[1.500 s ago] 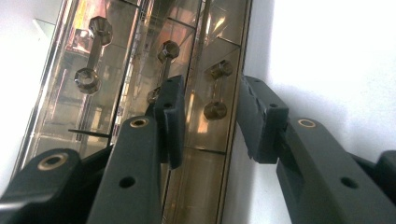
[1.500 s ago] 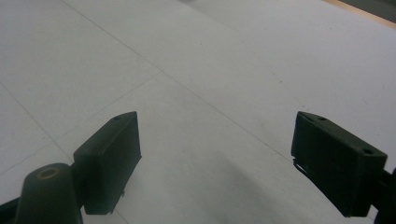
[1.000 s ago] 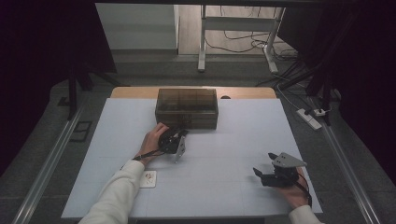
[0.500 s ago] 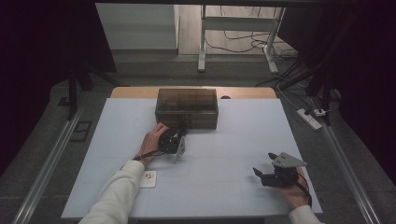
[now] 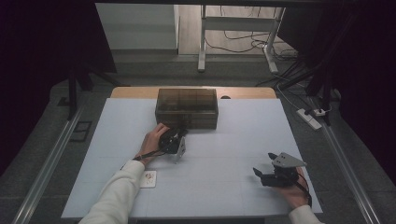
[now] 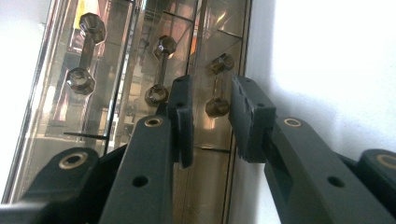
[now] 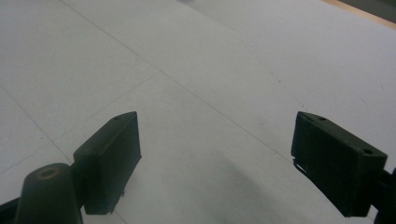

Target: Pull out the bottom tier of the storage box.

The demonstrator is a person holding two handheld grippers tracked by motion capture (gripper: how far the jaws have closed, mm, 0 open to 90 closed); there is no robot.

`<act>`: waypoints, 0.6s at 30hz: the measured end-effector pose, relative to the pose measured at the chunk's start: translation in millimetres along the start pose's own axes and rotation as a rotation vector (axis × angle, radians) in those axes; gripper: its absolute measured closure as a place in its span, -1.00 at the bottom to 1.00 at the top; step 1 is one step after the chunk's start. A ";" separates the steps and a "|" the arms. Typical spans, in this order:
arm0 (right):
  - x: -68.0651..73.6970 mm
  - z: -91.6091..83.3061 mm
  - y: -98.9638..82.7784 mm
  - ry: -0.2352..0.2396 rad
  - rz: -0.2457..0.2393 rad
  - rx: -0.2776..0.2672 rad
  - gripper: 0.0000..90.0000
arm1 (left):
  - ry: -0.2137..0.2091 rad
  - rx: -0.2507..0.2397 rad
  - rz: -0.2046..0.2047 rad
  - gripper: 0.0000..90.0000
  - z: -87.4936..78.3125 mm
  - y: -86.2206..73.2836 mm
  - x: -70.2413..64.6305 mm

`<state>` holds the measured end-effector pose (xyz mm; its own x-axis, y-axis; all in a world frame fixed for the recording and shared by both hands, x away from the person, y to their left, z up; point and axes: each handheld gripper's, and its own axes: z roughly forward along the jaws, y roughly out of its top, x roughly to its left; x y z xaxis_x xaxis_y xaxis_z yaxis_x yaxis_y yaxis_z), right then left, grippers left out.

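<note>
While left tool (image 6: 210, 112) narrows, nothing pinched, at brown box (image 5: 187, 108) front, box unopened; right tool (image 7: 215, 163) spread, idle on desk (image 5: 233, 186).

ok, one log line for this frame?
left gripper: closing at handle of tinted clear plastic box | right gripper: open over white table

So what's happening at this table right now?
A person works at a white table with a gripper in each hand. The left gripper is up against the front of a smoky see-through box, with one of the box's small barbell-shaped handles just beyond its fingertips; its jaws have just been closing, with a gap left and nothing pinched. The right gripper rests open near the table's right front edge.
</note>
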<state>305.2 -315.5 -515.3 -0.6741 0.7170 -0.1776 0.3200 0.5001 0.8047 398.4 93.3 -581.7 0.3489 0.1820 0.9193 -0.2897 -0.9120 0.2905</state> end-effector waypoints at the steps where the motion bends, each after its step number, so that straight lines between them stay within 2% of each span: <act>1: 0.0 0.0 0.0 0.000 0.000 0.000 -0.66 | -0.001 0.003 0.004 0.56 0.1 0.1 0.1; 5: 0.0 -0.2 -0.1 -0.001 0.001 0.000 -0.66 | 0.005 0.003 0.019 0.58 1.5 1.1 -1.0; 18: -0.3 -0.4 -0.1 -0.001 0.000 -0.001 -0.66 | -0.001 0.009 0.019 0.66 2.0 0.4 -1.5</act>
<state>305.1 -316.0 -515.1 -0.6731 0.7177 -0.1785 0.3193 0.4997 0.8052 399.5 91.9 -583.4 0.3442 0.1643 0.9244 -0.2885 -0.9184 0.2706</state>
